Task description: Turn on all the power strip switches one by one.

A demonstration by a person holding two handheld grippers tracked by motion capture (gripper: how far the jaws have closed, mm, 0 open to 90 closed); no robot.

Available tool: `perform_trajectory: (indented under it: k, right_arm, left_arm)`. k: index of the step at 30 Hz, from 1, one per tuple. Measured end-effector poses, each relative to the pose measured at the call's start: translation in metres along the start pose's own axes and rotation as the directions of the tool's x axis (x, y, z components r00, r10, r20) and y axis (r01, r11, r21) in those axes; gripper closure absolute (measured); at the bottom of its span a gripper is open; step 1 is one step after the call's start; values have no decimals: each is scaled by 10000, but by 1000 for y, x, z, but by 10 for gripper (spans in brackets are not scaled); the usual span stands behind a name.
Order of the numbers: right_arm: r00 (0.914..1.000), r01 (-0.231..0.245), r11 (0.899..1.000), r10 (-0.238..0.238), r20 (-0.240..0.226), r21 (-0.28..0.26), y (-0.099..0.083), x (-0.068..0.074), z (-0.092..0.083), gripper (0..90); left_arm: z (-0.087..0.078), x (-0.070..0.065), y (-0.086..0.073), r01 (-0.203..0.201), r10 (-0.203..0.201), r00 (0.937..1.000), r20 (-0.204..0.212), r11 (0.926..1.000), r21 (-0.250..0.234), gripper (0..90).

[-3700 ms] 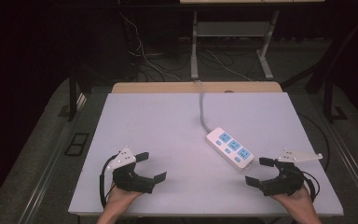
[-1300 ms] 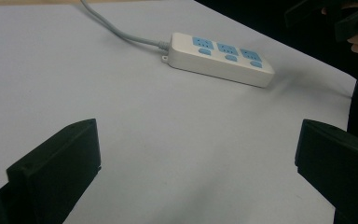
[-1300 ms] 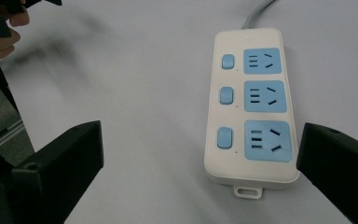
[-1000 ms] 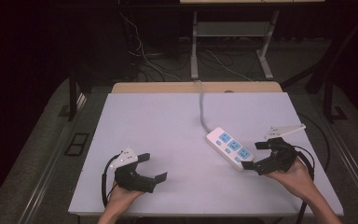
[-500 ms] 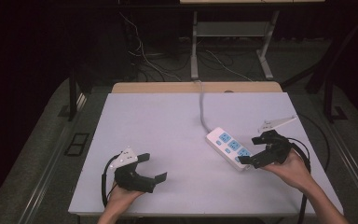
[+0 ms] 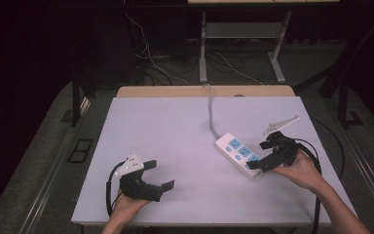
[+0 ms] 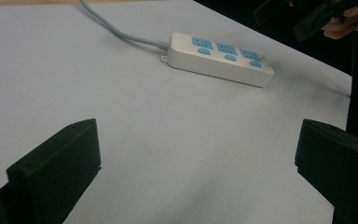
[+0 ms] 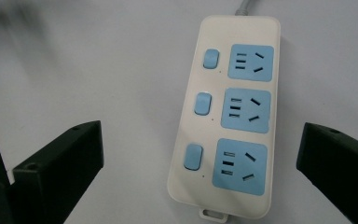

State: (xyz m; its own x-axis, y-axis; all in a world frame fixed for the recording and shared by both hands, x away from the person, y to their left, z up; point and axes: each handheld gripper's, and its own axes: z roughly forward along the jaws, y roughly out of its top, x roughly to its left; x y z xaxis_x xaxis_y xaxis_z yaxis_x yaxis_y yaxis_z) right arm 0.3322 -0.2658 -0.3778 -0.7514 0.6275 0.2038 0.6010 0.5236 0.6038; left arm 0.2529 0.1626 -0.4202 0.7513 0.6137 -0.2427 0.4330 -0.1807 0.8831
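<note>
The power strip (image 6: 238,155) lies flat on the right half of the white tabletop (image 6: 175,131), its three blue sockets facing up, each with a small blue switch (image 8: 202,103) beside it. Its grey cord (image 6: 211,113) runs from the far end toward the far edge of the tabletop. The near end carries a small mounting tab (image 8: 213,214).

The right gripper (image 6: 267,155) hovers over the near-right end of the power strip, jaws spread wide and holding nothing; in the right gripper view the strip lies between the two black jaws, somewhat nearer the right-hand one. The left gripper (image 6: 157,174) rests low at the near-left of the tabletop, well apart from the strip, its jaws also wide apart and empty.

The likely trouble is in the closing. As the strip is off-centre between the jaws, one jaw would probably meet its side first and push it across the smooth tabletop or swing it round. Coming down too low could press a jaw onto a switch or a socket face. A hold on the near end alone may let the far end sag and the cord drag.
</note>
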Motion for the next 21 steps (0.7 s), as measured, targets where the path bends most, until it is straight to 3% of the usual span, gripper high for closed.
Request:
perform_trajectory:
  k: [4, 5, 8, 9, 11, 14, 17, 18, 21]
  right_arm:
    - [9997, 89, 9999, -87, -221, 77, 1, -5, 2, 73]
    - [9993, 147, 9999, -144, -354, 64, 1, -7, 2, 196]
    - [9989, 225, 9997, -222, -422, 63, 1, -8, 2, 237]
    - [9981, 330, 9994, -326, -520, 73, 1, -9, 3, 326]
    - [9975, 383, 9992, -378, -591, 73, 1, -9, 3, 350]
    - [9971, 480, 9988, -477, -587, 37, 2, -8, 4, 509]
    - [9966, 465, 9989, -457, -678, 107, 2, -8, 6, 586]
    - [9967, 460, 9987, -445, -674, 213, 2, -8, 8, 667]
    - [9968, 504, 9983, -484, -638, 299, 2, -7, 10, 730]
  left_arm:
    - [0, 1, 0, 17, -17, 10000, -2, 10000, -6, 0]
    - [0, 1, 0, 15, -15, 10000, 3, 10000, -6, 0]
    - [0, 0, 0, 10, -10, 10000, 8, 10000, -8, 0]
    - [0, 0, 0, 11, -11, 10000, 5, 10000, -8, 0]
    - [0, 0, 0, 28, -28, 10000, 14, 10000, -19, 0]
    - [0, 1, 0, 32, -32, 10000, 7, 10000, -23, 0]
    - [0, 1, 0, 47, -47, 10000, 5, 10000, -41, 0]
    - [0, 1, 0, 53, -53, 10000, 3, 10000, -45, 0]
    - [0, 1, 0, 60, -60, 10000, 4, 10000, -54, 0]
